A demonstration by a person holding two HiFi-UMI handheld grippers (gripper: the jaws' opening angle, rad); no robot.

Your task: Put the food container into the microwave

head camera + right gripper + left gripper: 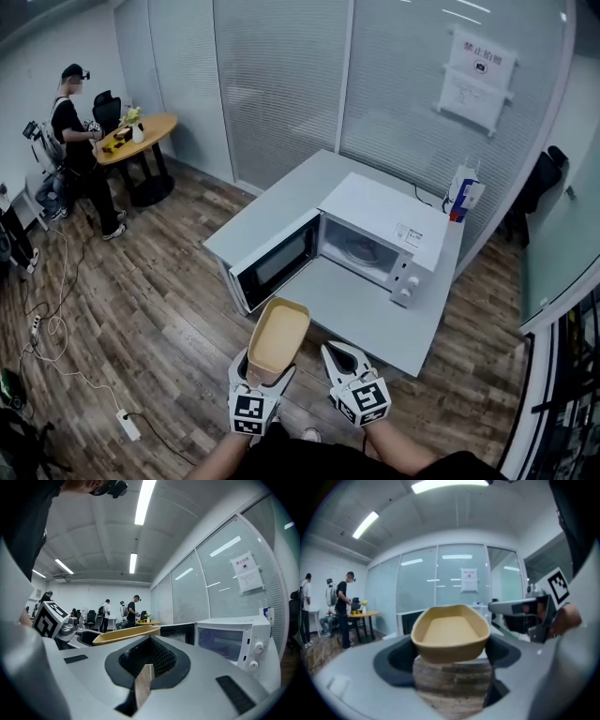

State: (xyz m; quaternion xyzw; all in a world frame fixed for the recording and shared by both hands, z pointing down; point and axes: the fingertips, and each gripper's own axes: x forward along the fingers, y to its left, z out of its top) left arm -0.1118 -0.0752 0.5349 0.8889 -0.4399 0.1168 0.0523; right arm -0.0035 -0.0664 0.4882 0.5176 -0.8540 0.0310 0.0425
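A tan, empty food container (278,337) is held by its near end in my left gripper (265,377), which is shut on it, above the wood floor in front of the table. In the left gripper view the container (450,632) sits level across the jaws of the left gripper (452,657). The white microwave (380,232) stands on the grey table (281,202) with its door (275,261) swung open to the left and its cavity showing. My right gripper (343,360) hovers beside the container, shut and holding nothing. In the right gripper view, the right gripper (146,670) has the container (126,634) at left and the microwave (229,641) at right.
A blue-and-white carton (463,195) stands at the table's far right corner, against a glass wall. A person (75,131) stands at a round wooden table (141,133) far left. Cables and a power strip (127,425) lie on the floor at left.
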